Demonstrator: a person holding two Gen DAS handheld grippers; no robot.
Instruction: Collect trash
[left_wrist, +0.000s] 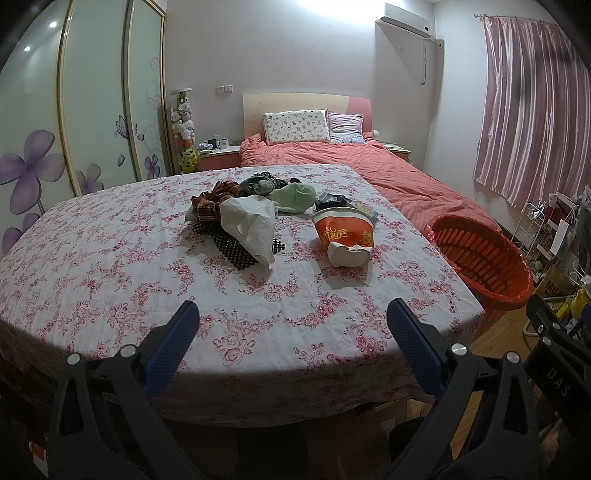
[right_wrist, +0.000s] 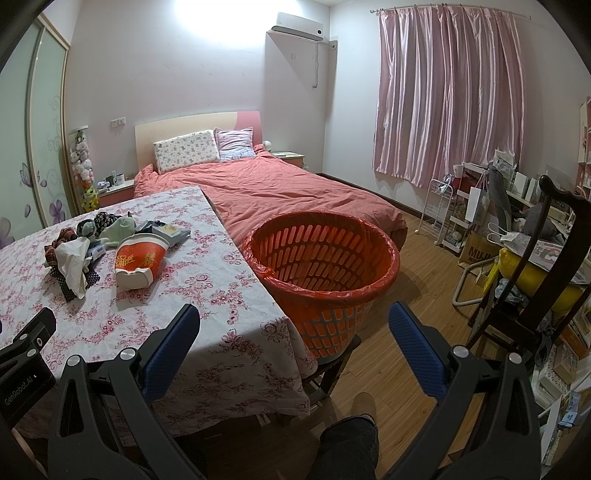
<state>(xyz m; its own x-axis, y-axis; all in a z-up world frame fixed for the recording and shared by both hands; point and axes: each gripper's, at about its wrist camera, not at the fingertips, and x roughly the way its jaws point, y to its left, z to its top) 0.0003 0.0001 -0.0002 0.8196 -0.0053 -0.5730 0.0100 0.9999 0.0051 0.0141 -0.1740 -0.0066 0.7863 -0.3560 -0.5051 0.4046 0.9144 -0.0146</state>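
Observation:
Trash lies in a heap on the floral tablecloth (left_wrist: 110, 295): a crushed red and white paper cup (left_wrist: 345, 236) (right_wrist: 138, 264), a white plastic bag (left_wrist: 251, 225) (right_wrist: 72, 267), a pale green wad (left_wrist: 295, 197), plaid and dark scraps (left_wrist: 214, 201) and a black mesh piece (left_wrist: 240, 253). An orange basket (left_wrist: 484, 258) (right_wrist: 321, 266) lined with a red bag stands off the table's right edge. My left gripper (left_wrist: 291, 317) hangs open over the near table edge, well short of the heap. My right gripper (right_wrist: 293, 321) is open too, in front of the basket, with nothing in it.
A bed with a red cover (right_wrist: 280, 192) lies behind the table. Right of the basket stand a dark wooden chair (right_wrist: 535, 295), a white rack (right_wrist: 439, 214) and boxes and bags. A person's leg and shoe (right_wrist: 354, 424) show on the wooden floor. A wardrobe (left_wrist: 92, 110) fills the left.

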